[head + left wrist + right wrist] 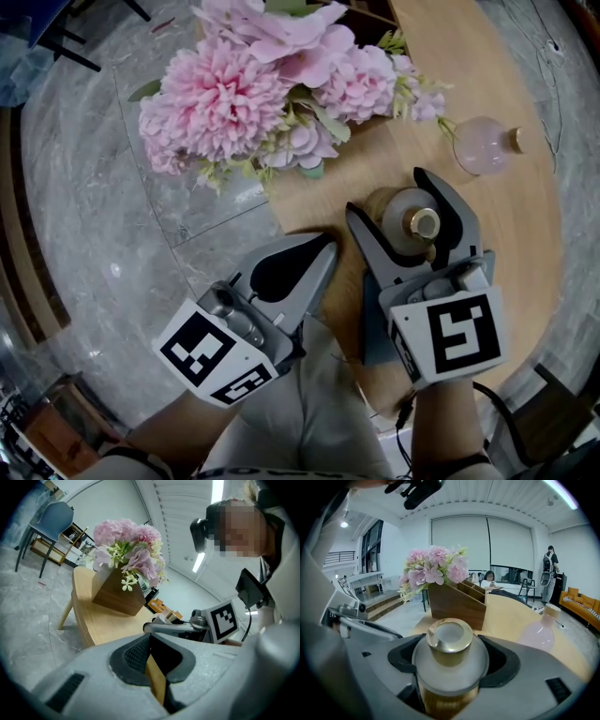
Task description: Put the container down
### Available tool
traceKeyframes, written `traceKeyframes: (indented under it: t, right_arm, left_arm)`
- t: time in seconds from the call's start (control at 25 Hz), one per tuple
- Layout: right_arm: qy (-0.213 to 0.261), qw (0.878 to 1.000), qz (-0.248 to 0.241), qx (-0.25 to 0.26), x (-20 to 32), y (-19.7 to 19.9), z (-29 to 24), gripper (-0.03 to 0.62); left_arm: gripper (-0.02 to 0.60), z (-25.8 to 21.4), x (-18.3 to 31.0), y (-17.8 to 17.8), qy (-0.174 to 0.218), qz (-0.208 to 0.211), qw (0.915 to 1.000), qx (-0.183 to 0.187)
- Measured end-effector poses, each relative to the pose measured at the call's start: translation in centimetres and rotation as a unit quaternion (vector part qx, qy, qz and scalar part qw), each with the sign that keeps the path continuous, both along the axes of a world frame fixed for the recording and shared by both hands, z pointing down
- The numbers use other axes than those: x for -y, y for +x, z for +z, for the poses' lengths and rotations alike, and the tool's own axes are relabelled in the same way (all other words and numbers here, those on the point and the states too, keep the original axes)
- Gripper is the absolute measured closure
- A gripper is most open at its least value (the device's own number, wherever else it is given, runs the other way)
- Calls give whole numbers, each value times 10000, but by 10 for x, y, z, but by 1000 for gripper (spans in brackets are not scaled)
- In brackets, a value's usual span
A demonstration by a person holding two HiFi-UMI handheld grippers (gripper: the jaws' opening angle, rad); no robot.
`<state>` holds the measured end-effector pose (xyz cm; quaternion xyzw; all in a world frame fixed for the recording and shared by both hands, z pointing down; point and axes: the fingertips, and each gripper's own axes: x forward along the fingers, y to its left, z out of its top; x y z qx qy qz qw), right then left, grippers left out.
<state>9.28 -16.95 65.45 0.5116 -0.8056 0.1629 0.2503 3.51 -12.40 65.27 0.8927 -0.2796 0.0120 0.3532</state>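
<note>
The container (410,217) is a round frosted-glass bottle with a gold collar and amber liquid. My right gripper (384,191) is shut on it, one jaw on each side of its body, over the near part of the wooden table (487,75). The right gripper view shows the container (450,641) upright and filling the space between the jaws of the right gripper (451,667). Whether its base touches the table is hidden. My left gripper (327,243) hangs just left of it at the table's edge, shut and holding nothing. In its own view the left gripper (150,639) has its pads together.
A wooden box of pink flowers (272,84) stands at the table's far left, also seen as the flower box (454,604). A round pink bottle (483,145) with a gold cap stands to the right. Grey marble floor (94,206) lies left of the table. People are in the room's background.
</note>
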Motion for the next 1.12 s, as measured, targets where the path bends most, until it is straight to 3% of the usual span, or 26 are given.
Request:
traceKeyframes:
  t: [0.28,0.36,0.48,0.68,0.84,0.96,1.12]
  right_arm:
    - [-71,9998,67,-174,-1,2,4,249]
    - [-317,9987,58,-399,-5,3,15,249]
    - [-698,9961,-61,-540,-16,4,33,249]
    - [-1209,9911,-162,-540,-32,8,33,249]
    - [-1954,9790,-146,-563,-57,16,18,247]
    - [-2200,9741,-114,-503,-63,17,-11,249]
    - [-2591,9656,7,-202,-87,15,-69,249]
  left_arm:
    - [566,-35,-3,-7,-33,-180,9996,-215]
    - [566,-35,-10,-13,-123,-196,9996,-135]
    - [566,-30,-24,-18,-232,-119,9996,121]
    - [566,-29,-54,-29,-744,105,9958,515]
    - [566,-66,-58,-43,-996,36,9914,847]
    - [566,-99,-36,-45,-1187,-53,9862,1155]
    - [566,-162,-26,-33,-1050,76,9835,1473]
